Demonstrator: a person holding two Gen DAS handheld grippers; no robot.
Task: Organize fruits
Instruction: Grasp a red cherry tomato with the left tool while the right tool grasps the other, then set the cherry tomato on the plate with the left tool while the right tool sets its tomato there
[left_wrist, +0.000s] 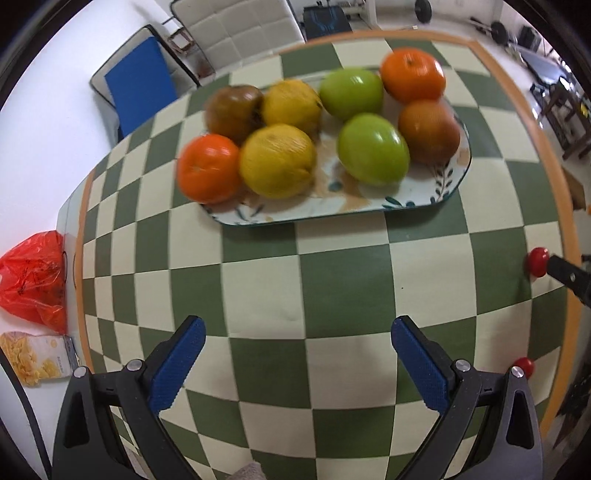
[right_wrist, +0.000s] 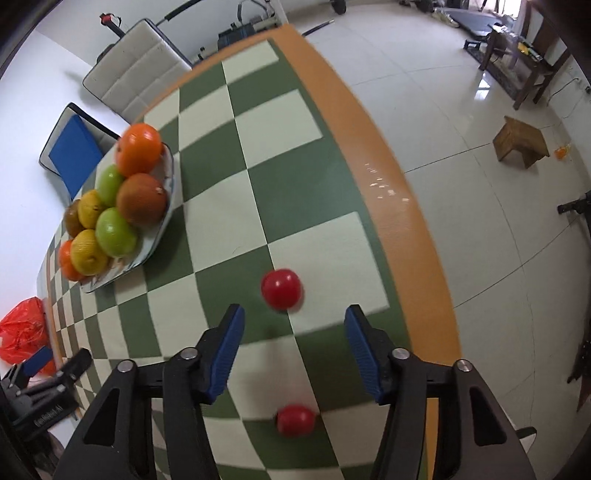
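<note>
A patterned plate (left_wrist: 417, 195) on the checkered table holds several fruits: two orange ones (left_wrist: 208, 168), two yellow ones (left_wrist: 277, 160), two green ones (left_wrist: 371, 147) and two brownish ones (left_wrist: 430, 131). My left gripper (left_wrist: 297, 341) is open and empty, hovering over the cloth short of the plate. Two small red fruits lie on the cloth near the right edge. In the right wrist view my right gripper (right_wrist: 293, 326) is open; one red fruit (right_wrist: 282, 288) sits just beyond its fingertips, the other (right_wrist: 295, 420) lies below between the jaws. The plate (right_wrist: 162, 225) is far left there.
The table's orange border (right_wrist: 402, 206) runs close on the right, with tiled floor and a wooden stool (right_wrist: 521, 142) beyond. A red plastic bag (left_wrist: 33, 277) and a snack packet (left_wrist: 35, 356) lie left of the table. Chairs (left_wrist: 236, 33) stand behind the far edge.
</note>
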